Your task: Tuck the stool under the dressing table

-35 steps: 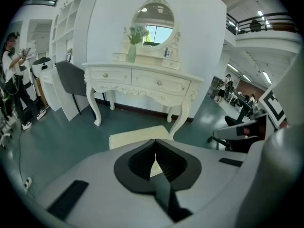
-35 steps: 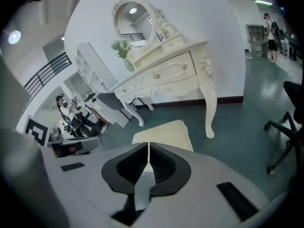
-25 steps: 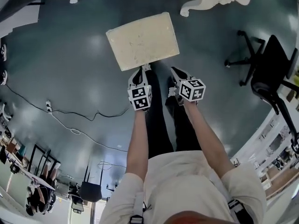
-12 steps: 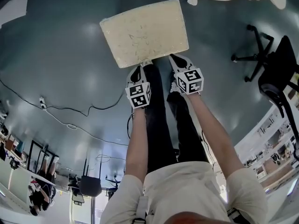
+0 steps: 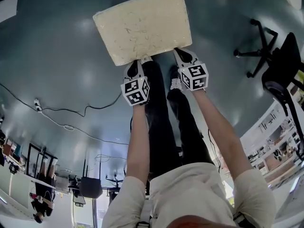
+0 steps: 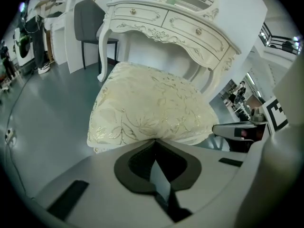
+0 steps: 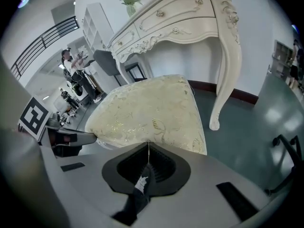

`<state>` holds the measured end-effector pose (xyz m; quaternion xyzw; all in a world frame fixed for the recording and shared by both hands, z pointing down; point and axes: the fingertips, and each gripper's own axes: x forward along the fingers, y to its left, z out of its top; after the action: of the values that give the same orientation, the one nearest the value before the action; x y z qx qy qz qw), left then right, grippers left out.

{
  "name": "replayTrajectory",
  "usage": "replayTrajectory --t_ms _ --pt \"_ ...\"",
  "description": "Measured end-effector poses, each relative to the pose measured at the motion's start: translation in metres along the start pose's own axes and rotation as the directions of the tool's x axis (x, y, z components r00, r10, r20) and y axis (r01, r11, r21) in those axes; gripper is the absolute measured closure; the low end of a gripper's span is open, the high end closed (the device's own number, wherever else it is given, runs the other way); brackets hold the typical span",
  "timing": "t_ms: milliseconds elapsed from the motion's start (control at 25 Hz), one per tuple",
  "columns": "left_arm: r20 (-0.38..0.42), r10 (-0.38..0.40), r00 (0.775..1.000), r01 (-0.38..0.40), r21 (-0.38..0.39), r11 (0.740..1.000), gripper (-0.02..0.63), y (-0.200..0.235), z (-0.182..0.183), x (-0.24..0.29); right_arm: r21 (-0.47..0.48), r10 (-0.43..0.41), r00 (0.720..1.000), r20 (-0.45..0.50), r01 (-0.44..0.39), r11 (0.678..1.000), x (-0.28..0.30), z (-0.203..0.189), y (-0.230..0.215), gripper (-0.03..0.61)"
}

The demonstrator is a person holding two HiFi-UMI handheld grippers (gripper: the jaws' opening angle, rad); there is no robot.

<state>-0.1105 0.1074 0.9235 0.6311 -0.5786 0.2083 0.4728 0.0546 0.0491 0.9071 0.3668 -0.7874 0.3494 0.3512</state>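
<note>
The stool [image 5: 142, 25], with a cream, floral-patterned cushion [image 6: 147, 106], stands on the grey-green floor [image 5: 57, 70] just in front of the white carved dressing table [image 6: 166, 23]. Its long axis runs left to right across the head view, slightly skewed, the left end nearer the person. One long side faces the opening between the table's front legs and the other faces the person. Its far right corner lies near a curved table leg [image 7: 223, 80].

The left hand-held gripper [image 6: 154, 141] has its jaws together, tips against the cushion's near edge. The right hand-held gripper [image 7: 148, 144] is likewise closed, tips touching the same edge further right.

The person's dark-trousered legs [image 5: 161, 122] stand behind the stool. A black office chair [image 5: 280, 65] stands well apart on the right, and a cable [image 5: 71, 113] trails across the floor on the left.
</note>
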Motion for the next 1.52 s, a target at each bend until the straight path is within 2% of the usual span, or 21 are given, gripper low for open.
replayTrajectory --t_ms 200,440,600,1000,1520 --pt "0.007 0.005 1.0 -0.005 -0.04 0.999 0.598 0.001 0.007 -0.003 0.038 -0.001 1.0 0.031 -0.001 0.999 -0.004 0.001 0.003 0.534" --pt "0.025 0.008 1.0 -0.008 0.01 1.0 0.598 0.015 0.047 0.02 0.039 0.009 0.998 0.06 -0.011 0.999 0.02 0.032 -0.002 0.534" --pt "0.028 0.0 1.0 -0.001 0.002 1.0 0.598 0.019 0.073 0.032 0.045 0.01 0.996 0.086 -0.014 0.999 0.032 0.054 -0.007 0.534" --pt "0.018 -0.023 1.0 0.023 0.042 0.999 0.598 0.03 0.132 0.059 0.044 0.021 0.991 0.13 -0.027 0.999 0.056 0.1 -0.016 0.535" --pt "0.066 -0.051 0.997 0.042 0.139 0.989 0.598 0.047 0.216 0.097 0.035 0.019 0.979 0.203 -0.026 0.999 0.09 0.166 -0.025 0.535"
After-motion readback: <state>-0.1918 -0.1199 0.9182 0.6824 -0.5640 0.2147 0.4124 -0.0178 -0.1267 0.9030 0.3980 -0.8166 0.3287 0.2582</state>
